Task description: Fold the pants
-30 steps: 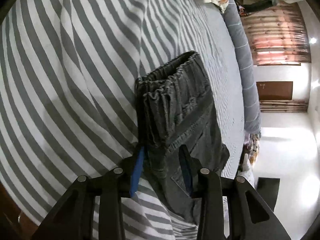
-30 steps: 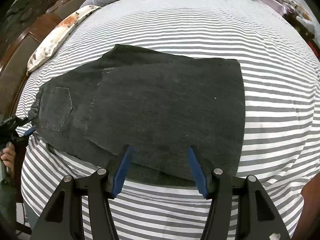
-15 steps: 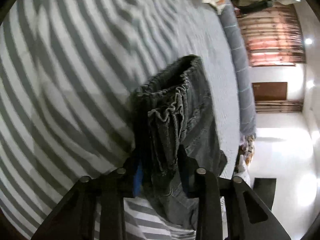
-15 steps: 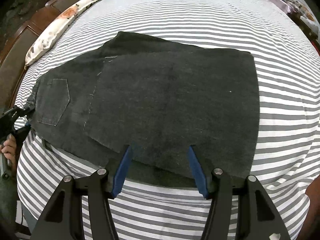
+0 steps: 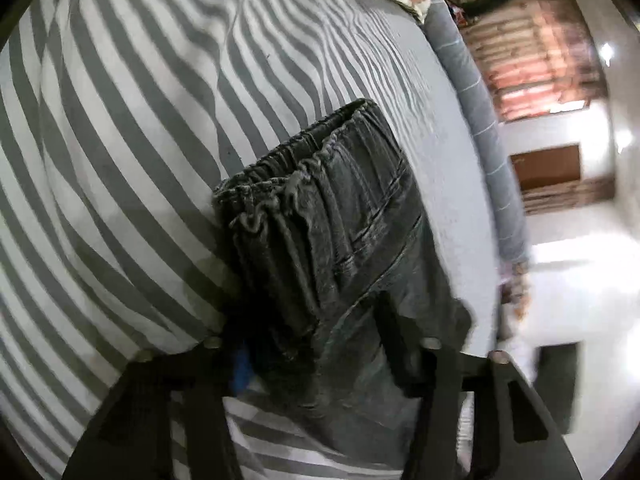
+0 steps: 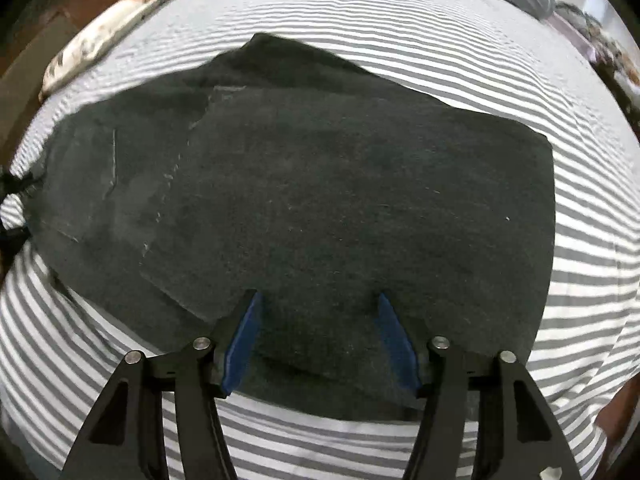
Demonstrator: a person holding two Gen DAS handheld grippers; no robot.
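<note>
Dark grey denim pants (image 6: 320,208) lie folded lengthwise across a grey-and-white striped bed (image 6: 400,48). Their gathered elastic waistband (image 5: 316,184) fills the middle of the left wrist view. My left gripper (image 5: 316,320) has the waistband bunched between its fingers, and the fabric covers the finger pads. My right gripper (image 6: 318,300) is open, with its blue pads over the near edge of the pant legs and nothing between them.
A floral pillow (image 6: 120,20) lies at the bed's far left by a wooden headboard. A grey rolled bolster (image 5: 480,128) runs along the bed's far side. A white floor and a wooden door (image 5: 548,168) show beyond it.
My left gripper closed onto the waistband and lifted it, bunching the fabric. My right gripper moved forward over the edge of the legs and stayed open.
</note>
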